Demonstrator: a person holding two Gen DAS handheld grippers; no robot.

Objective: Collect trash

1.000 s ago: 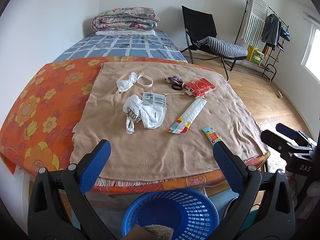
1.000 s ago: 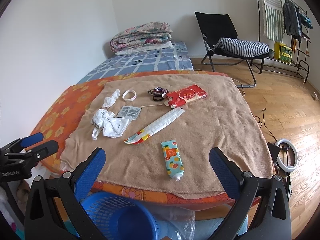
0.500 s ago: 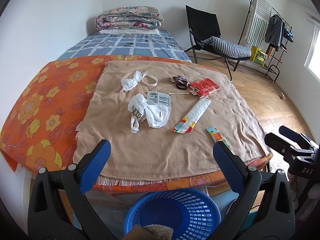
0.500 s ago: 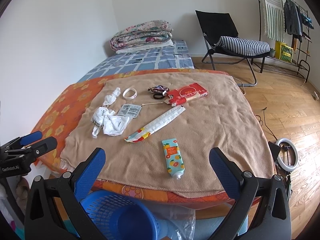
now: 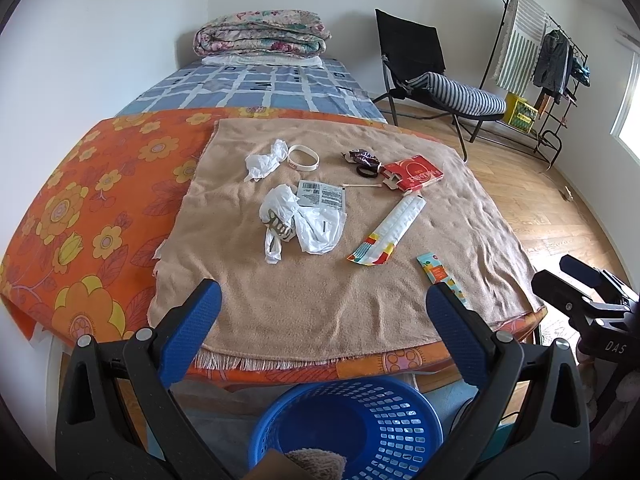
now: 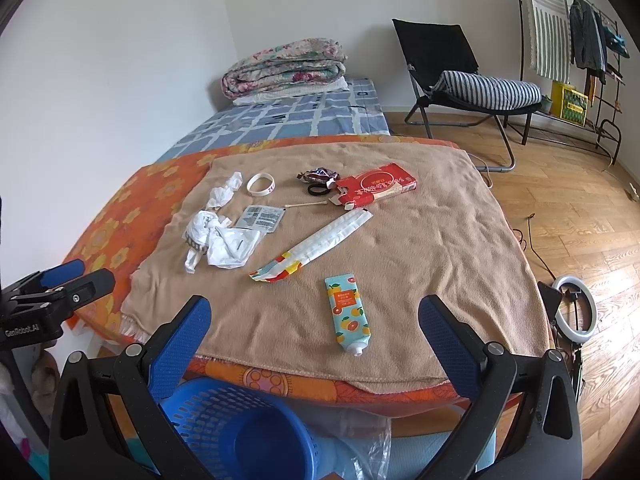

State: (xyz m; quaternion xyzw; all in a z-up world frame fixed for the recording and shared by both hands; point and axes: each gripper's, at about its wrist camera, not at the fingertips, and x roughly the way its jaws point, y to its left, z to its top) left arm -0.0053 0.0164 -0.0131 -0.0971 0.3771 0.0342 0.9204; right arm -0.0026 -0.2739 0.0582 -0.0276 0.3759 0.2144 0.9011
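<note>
A tan towel (image 5: 320, 296) on the bed holds trash: a crumpled white plastic bag (image 5: 304, 226), a white tissue wad (image 5: 262, 160), a grey label packet (image 5: 322, 194), a long white wrapper (image 5: 388, 230), a red carton (image 5: 414, 172), a dark candy wrapper (image 5: 362, 156), a cotton swab (image 5: 362, 187) and an orange-print tube (image 6: 348, 312). A blue basket (image 5: 348, 432) stands on the floor below the near edge. My left gripper (image 5: 320, 320) is open and empty above the basket. My right gripper (image 6: 314, 326) is open and empty near the tube.
A white wristband (image 5: 303, 158) and a black hair tie (image 5: 366, 172) lie among the trash. An orange floral sheet (image 5: 80, 208) covers the bed's left. A folded quilt (image 5: 260, 34), black chair (image 5: 432, 80), clothes rack (image 5: 540, 60) and ring light (image 6: 576, 312) stand around.
Both grippers have drifted slightly, so the bed view has shifted a little. Both stay open and nothing on the towel has moved.
</note>
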